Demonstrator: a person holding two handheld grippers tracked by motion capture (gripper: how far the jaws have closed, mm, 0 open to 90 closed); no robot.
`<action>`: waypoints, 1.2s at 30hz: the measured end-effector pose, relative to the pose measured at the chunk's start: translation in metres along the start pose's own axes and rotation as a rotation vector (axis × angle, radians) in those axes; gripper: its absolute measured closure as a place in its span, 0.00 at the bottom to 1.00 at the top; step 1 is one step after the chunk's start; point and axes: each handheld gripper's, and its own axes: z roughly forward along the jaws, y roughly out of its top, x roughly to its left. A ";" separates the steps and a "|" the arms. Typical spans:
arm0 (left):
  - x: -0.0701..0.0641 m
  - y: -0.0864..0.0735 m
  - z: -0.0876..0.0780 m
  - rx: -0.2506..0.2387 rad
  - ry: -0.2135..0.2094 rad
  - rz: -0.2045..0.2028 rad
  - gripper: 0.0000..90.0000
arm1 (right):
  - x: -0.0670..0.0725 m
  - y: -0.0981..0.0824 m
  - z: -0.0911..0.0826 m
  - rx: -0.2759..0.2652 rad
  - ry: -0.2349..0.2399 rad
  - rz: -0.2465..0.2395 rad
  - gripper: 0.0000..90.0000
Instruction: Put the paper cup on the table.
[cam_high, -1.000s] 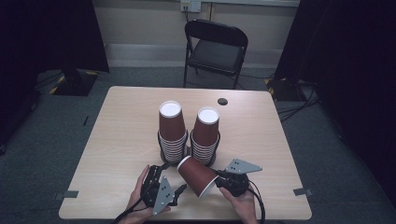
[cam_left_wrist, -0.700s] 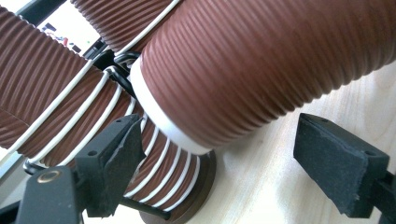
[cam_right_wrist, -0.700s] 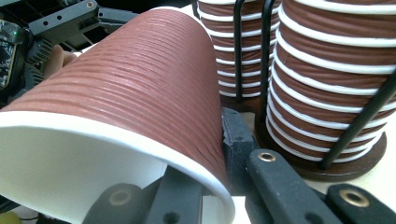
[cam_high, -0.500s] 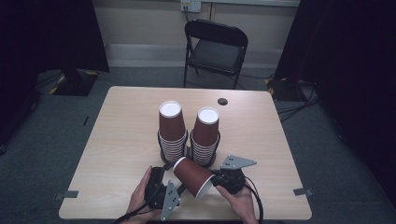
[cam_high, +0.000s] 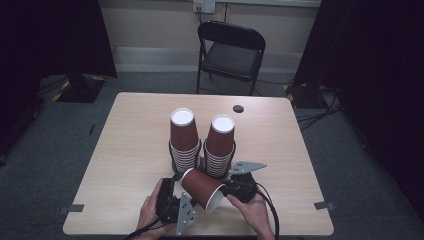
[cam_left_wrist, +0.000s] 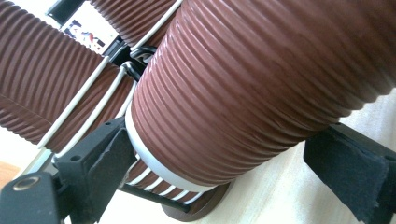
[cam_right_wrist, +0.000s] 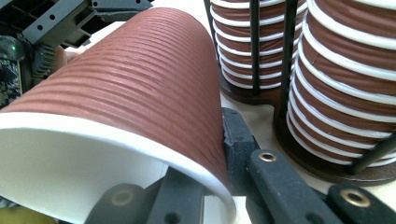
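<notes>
A single brown ribbed paper cup (cam_high: 200, 186) is held tilted above the table's near edge, its white mouth toward the person. My right gripper (cam_high: 223, 192) is shut on its rim (cam_right_wrist: 205, 177), one jaw inside the mouth and one outside. My left gripper (cam_high: 179, 186) reaches around the cup's closed end. Its jaws have just been opening and now stand apart on either side of the cup (cam_left_wrist: 261, 93), the right pad (cam_left_wrist: 345, 172) clear of the wall. Just behind stand two stacks of the same cups, the left stack (cam_high: 184, 140) and the right stack (cam_high: 220, 145), in dark wire holders.
The wooden table (cam_high: 125, 150) has bare room left and right of the stacks. A small dark round thing (cam_high: 238, 108) lies near its far edge. A black folding chair (cam_high: 230, 50) stands beyond. The holder's wooden base (cam_right_wrist: 327, 172) is close to my right jaws.
The tilted cup has shifted a little to the left with the right gripper. The left gripper's jaws have spread apart around the cup's closed end.
</notes>
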 end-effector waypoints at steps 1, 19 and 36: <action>0.000 0.000 0.000 -0.001 -0.005 0.000 0.09 | 0.000 0.001 0.000 0.004 0.000 0.003 0.96; -0.007 0.002 0.001 -0.021 -0.020 0.093 0.05 | 0.005 0.012 0.009 0.093 0.036 -0.016 0.96; -0.009 0.009 -0.001 -0.034 -0.025 0.044 0.05 | 0.008 0.030 0.018 0.177 0.061 -0.020 0.96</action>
